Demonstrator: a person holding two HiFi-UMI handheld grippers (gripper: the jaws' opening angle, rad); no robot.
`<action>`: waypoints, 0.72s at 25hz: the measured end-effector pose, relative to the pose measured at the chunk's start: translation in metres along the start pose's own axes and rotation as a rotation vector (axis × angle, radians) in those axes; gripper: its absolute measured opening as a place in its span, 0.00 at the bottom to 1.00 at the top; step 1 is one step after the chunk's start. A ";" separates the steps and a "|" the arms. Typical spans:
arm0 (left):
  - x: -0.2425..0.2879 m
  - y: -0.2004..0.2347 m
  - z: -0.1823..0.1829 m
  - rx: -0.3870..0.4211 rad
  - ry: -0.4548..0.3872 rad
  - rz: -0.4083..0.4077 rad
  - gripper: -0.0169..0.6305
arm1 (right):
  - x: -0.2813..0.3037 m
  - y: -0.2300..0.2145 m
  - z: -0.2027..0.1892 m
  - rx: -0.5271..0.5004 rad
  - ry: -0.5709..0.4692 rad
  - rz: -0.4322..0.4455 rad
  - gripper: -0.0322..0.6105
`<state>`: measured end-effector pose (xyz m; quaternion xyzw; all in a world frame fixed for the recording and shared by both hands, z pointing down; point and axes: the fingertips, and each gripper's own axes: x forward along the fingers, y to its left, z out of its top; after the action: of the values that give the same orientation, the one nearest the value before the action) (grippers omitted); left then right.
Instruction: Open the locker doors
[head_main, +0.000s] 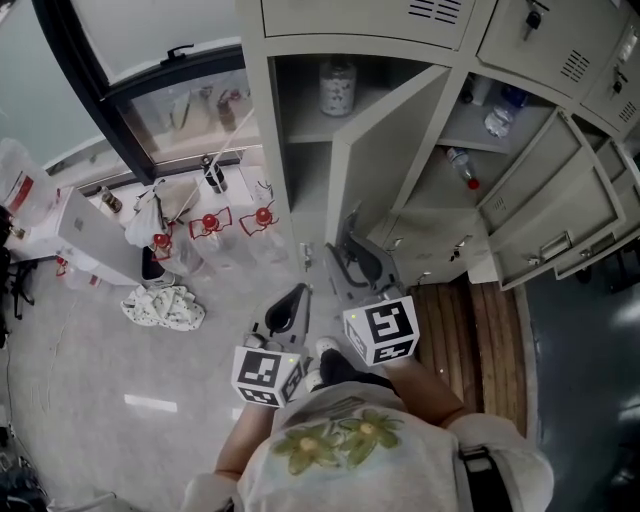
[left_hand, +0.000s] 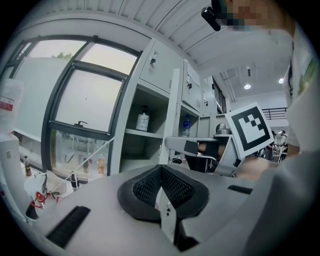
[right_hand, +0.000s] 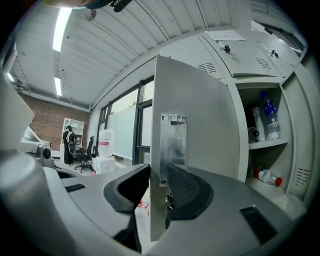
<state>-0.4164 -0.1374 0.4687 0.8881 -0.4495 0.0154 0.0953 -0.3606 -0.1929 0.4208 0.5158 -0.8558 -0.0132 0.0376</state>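
Halfway there w/ the tall pale grey sheet-metal locker door (right_hand: 200, 115) atm. Got the right gripper (right_hand: 159, 182) pinched partway shut on its free edge, right at the lower end of the shiny metal handle plate (right_hand: 172, 142). Makes sense imo: max leverage far from the hinge, no fiddling w/ the latch. Pointing roughly level too, so prob meant for swinging it round, not lifting.

From the head view, about half open, sticking out toward the person, w/ a clear jar (head_main: 337, 85) on the shelf to its left.

Got the left gripper (left_hand: 161, 175) tucked in beside, pads fully together, nothing in it. Spare for now and prob kept out of the door's path.

Further right, more grey doors (head_main: 545, 225) already hanging open, w/ plastic bottles (right_hand: 268, 117) on the shelves there. Top-row doors (head_main: 360, 20) still shut tho, so prob not done yet.
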 end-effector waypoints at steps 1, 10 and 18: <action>-0.002 -0.001 -0.001 -0.003 0.003 -0.003 0.07 | -0.002 -0.001 0.000 0.000 0.001 -0.007 0.24; -0.018 -0.014 -0.011 0.009 0.003 -0.037 0.07 | -0.019 -0.006 -0.001 -0.015 -0.001 -0.058 0.25; -0.018 -0.020 -0.010 0.009 -0.001 -0.056 0.07 | -0.029 -0.008 -0.003 -0.032 -0.008 -0.092 0.26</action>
<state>-0.4106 -0.1101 0.4739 0.9008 -0.4243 0.0145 0.0916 -0.3396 -0.1710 0.4215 0.5540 -0.8309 -0.0305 0.0418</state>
